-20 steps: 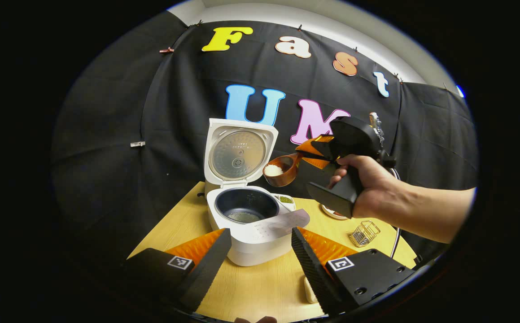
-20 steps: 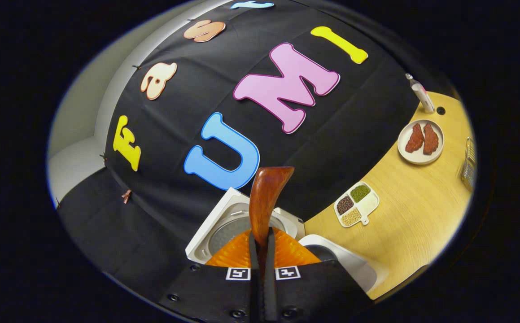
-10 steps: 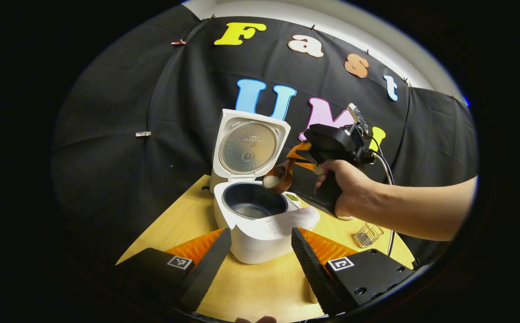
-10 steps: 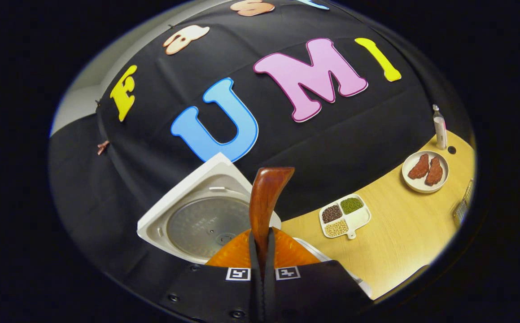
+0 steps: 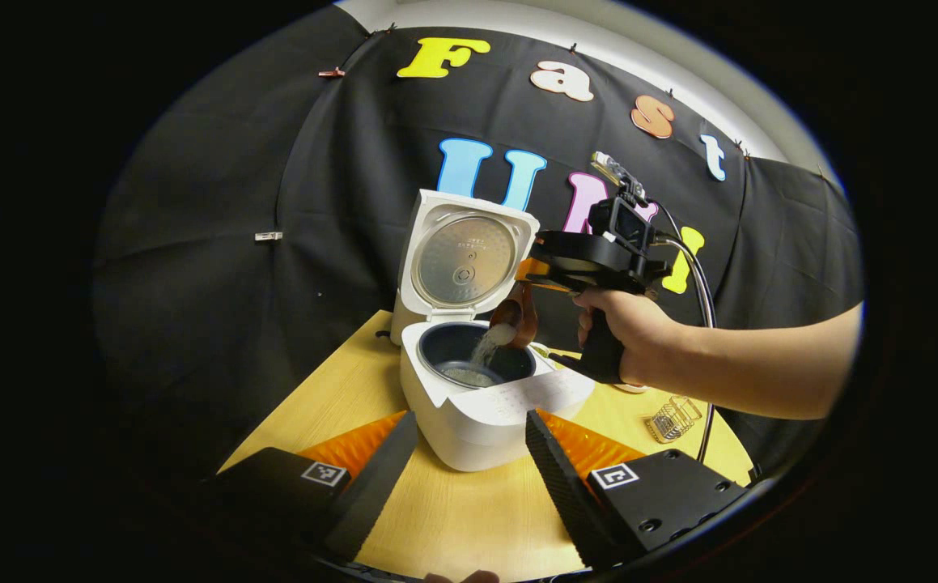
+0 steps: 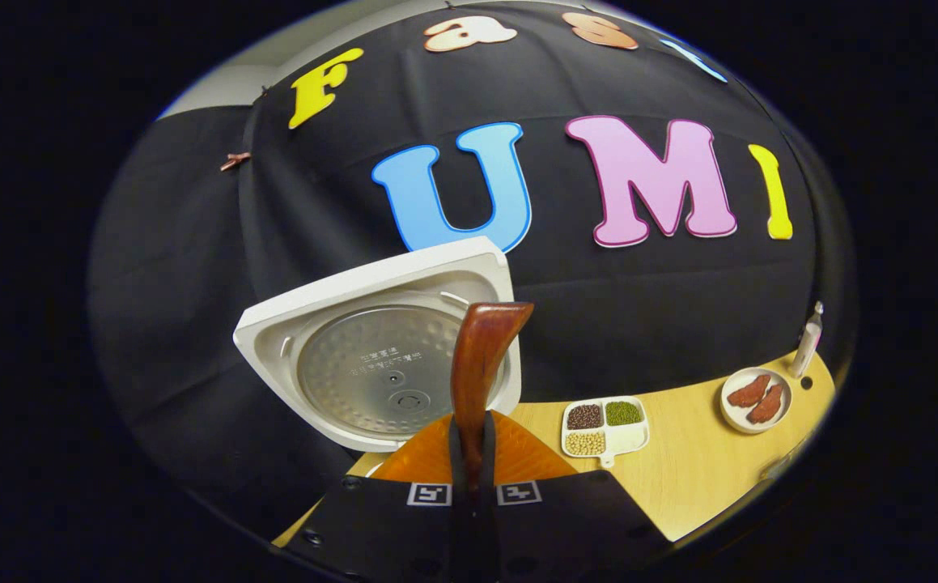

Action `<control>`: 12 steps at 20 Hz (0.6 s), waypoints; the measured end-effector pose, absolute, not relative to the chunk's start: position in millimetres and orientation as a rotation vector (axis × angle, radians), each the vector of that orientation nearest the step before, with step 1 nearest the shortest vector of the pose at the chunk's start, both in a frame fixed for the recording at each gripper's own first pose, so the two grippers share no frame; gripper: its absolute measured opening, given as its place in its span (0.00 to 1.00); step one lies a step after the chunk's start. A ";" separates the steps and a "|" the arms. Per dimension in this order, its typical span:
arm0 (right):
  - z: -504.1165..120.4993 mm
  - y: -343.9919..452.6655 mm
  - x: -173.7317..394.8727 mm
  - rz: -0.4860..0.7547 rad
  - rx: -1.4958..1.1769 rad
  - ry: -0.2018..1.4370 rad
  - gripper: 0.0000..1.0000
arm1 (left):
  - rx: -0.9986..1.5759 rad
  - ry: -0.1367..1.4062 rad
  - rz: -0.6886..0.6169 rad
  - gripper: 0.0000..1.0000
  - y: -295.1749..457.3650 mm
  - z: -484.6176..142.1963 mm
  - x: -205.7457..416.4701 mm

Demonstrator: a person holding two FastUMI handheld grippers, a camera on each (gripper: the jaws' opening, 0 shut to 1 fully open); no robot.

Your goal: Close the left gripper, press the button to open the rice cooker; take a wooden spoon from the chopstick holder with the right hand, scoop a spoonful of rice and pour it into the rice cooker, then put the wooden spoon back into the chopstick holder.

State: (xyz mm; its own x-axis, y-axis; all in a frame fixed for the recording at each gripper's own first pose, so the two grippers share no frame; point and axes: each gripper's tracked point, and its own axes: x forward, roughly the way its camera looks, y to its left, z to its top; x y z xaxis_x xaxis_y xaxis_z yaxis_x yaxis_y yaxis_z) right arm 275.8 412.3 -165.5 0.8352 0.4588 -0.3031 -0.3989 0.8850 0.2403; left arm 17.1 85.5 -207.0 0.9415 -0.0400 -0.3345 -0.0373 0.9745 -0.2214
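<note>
Between my right gripper's [image 6: 469, 474] fingers the spoon [image 6: 478, 364] handle sat pinched, both fingers pressed on it; seen from the left gripper view, that gripper [image 5: 535, 274] hung over the cooker [image 5: 481, 405] with the spoon bowl [image 5: 515, 321] tipped and rice [image 5: 485, 350] streaming into the pot [image 5: 469, 366]. My left gripper [image 5: 469, 453] idled low in front of the cooker, fingers apart and holding nothing. I judged the task well along: lid [image 5: 464, 257] up, spoon fetched, rice scooped, pour under way; left was emptying the spoon and returning it to the holder [image 5: 673, 419]. The lid stood just behind the spoon, so I had little room backward; the table [image 5: 469, 518] toward the holder lay open, though my own forearm [image 5: 760, 368] crossed above it.
</note>
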 end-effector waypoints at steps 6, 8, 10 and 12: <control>-158.4 433.0 268.4 0.533 -0.081 0.268 0.06 | -0.227 0.351 0.000 0.94 87.2 -209.7 15.8; -154.7 442.8 260.0 0.572 -0.184 0.221 0.10 | -0.227 0.349 0.002 0.94 88.2 -209.5 13.5; -154.8 453.3 250.4 0.626 -0.288 0.178 0.05 | -0.230 0.345 0.002 0.94 89.3 -207.4 15.5; -156.5 462.4 238.6 0.674 -0.373 0.143 0.05 | -0.231 0.347 0.000 0.94 89.0 -207.8 15.2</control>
State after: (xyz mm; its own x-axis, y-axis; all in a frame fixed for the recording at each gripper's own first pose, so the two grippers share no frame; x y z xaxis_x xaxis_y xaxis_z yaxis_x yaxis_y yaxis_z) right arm 238.6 462.4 -156.5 0.7744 0.5818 -0.2485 -0.6326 0.7181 -0.2902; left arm 15.2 89.0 -207.8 0.9407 -0.0395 -0.3369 -0.0394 0.9738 -0.2241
